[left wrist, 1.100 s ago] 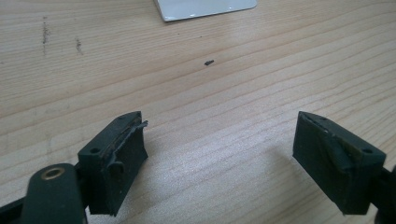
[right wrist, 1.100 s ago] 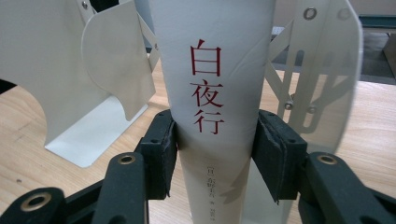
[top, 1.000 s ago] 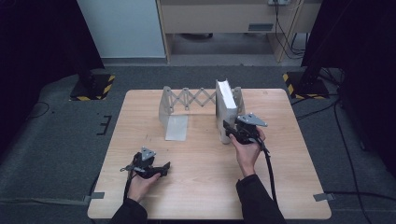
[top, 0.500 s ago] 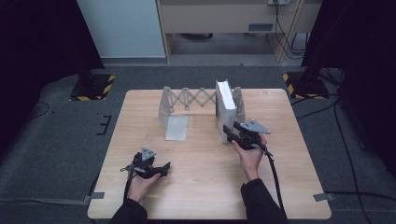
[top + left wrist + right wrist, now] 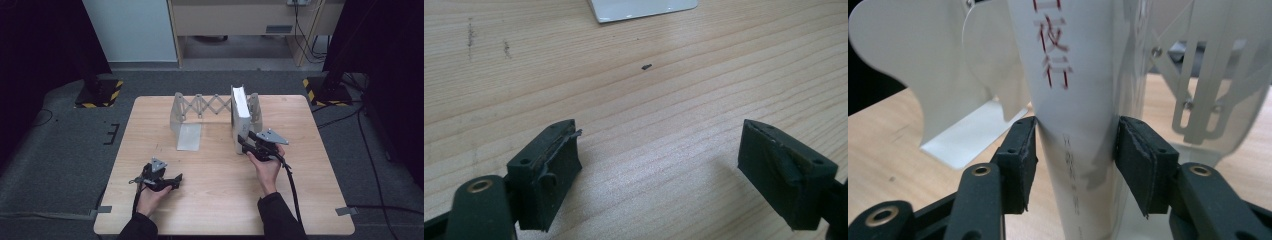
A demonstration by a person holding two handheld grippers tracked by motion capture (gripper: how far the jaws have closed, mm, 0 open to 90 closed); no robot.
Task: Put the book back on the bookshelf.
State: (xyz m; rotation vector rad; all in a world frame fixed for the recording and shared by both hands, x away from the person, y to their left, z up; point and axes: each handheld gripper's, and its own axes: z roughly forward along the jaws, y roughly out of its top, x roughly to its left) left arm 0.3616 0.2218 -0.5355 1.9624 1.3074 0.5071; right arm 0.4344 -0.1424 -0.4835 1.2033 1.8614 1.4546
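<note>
Red chars "夜行" on white book spine (image 5: 1075, 100).

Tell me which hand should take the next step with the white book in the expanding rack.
Right. The right gripper already has its jaws pressed on the spine of the white book in the rack. The left gripper rests open over bare table, well away.

White book (image 5: 1073, 100), red lettering; grey rack (image 5: 200, 107)

Right tool (image 5: 243, 141) grips white book (image 5: 240, 111) — upright in rack (image 5: 200, 107).
</note>
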